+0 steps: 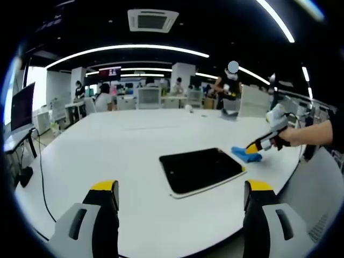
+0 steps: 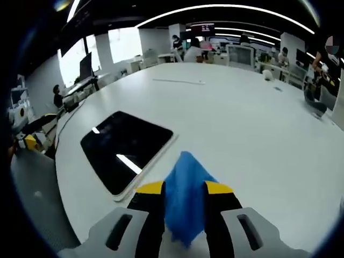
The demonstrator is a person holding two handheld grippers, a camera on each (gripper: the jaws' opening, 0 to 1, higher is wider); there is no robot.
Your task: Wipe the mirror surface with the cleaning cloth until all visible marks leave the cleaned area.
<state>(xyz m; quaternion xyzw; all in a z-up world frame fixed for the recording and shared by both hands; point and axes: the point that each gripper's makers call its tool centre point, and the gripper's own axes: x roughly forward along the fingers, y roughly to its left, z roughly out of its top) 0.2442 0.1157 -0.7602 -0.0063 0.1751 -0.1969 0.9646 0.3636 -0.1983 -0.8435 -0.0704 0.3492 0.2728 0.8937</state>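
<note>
The right gripper (image 2: 184, 200) had its jaws pinched on the blue cleaning cloth (image 2: 185, 193), which bunched up between them and poked out ahead. The mirror (image 2: 124, 149) lay just ahead and left of those jaws, flat on the white table (image 2: 252, 134), dark and glossy, reflecting ceiling lights. A loose fold could slip free mid-wipe, or the mirror might slide untouched by the left gripper (image 1: 180, 199), whose jaws stood wide apart, empty, well short of it.
</note>
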